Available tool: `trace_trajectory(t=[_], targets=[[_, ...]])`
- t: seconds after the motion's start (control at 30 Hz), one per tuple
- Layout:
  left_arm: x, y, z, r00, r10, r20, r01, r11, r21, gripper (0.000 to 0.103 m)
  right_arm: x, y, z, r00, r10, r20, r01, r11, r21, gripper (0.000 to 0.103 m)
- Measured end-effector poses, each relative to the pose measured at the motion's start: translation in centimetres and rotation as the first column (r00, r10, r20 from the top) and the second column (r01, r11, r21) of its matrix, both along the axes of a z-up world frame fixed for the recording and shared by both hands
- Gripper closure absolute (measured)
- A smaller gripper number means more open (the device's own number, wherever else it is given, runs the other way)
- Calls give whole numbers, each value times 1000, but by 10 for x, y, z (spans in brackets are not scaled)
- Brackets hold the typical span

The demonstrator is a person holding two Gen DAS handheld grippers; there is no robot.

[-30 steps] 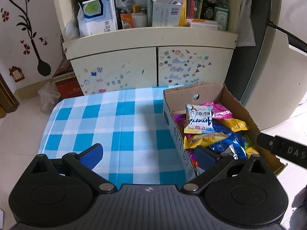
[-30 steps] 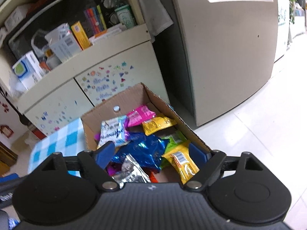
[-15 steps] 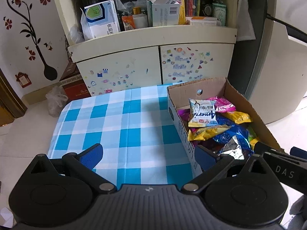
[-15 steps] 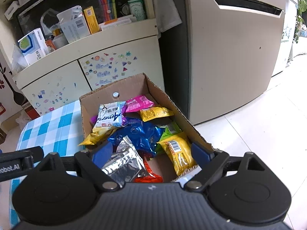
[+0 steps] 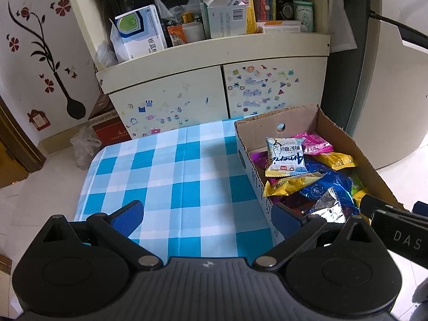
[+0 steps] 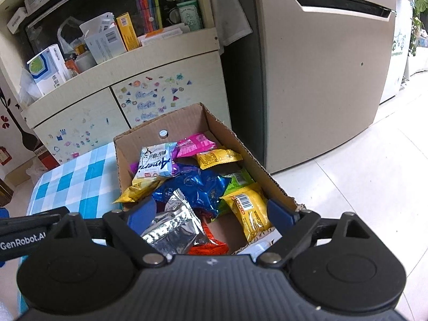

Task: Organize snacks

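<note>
A cardboard box (image 5: 267, 125) full of snack packets stands on the right part of a blue-checked tablecloth (image 5: 174, 176). A white packet (image 5: 286, 157) lies on top of the pile at the far end. My left gripper (image 5: 206, 214) hangs open over the cloth, with its right finger at the box's near left corner and nothing between its jaws. My right gripper (image 6: 210, 211) is open above the near end of the box (image 6: 139, 139). Below its jaws, untouched, lie a silver packet (image 6: 174, 227), a blue packet (image 6: 198, 187) and a yellow packet (image 6: 248, 211).
A cream cabinet (image 5: 214, 91) with stickers stands behind the table, its shelf crowded with boxes and bottles. A fridge (image 6: 321, 80) stands to the right of the box. A brown carton (image 5: 107, 128) and a plastic bag (image 5: 83, 144) sit on the floor at left.
The right view has rolled level and its jaws stand a little wider. The silver packet stays on the pile beneath them. The left view has tilted slightly, showing more of the cloth.
</note>
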State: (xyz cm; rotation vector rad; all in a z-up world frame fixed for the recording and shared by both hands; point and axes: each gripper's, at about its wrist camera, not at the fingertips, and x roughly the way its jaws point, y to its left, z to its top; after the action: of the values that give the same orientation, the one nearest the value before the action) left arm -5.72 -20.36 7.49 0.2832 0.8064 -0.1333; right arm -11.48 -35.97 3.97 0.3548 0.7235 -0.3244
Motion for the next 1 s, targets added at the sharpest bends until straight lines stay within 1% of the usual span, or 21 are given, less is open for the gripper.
trace_trajectory(t=[0.47, 1.0], targets=[[2, -11, -5, 1000, -14, -2, 14, 1000, 17, 0, 3, -2, 0, 1000, -1, -9, 1, 1000, -2, 11], [5, -13, -8, 1000, -6, -21, 6, 1000, 12, 0, 4, -2, -1, 1000, -10, -14, 10, 1000, -7, 11]])
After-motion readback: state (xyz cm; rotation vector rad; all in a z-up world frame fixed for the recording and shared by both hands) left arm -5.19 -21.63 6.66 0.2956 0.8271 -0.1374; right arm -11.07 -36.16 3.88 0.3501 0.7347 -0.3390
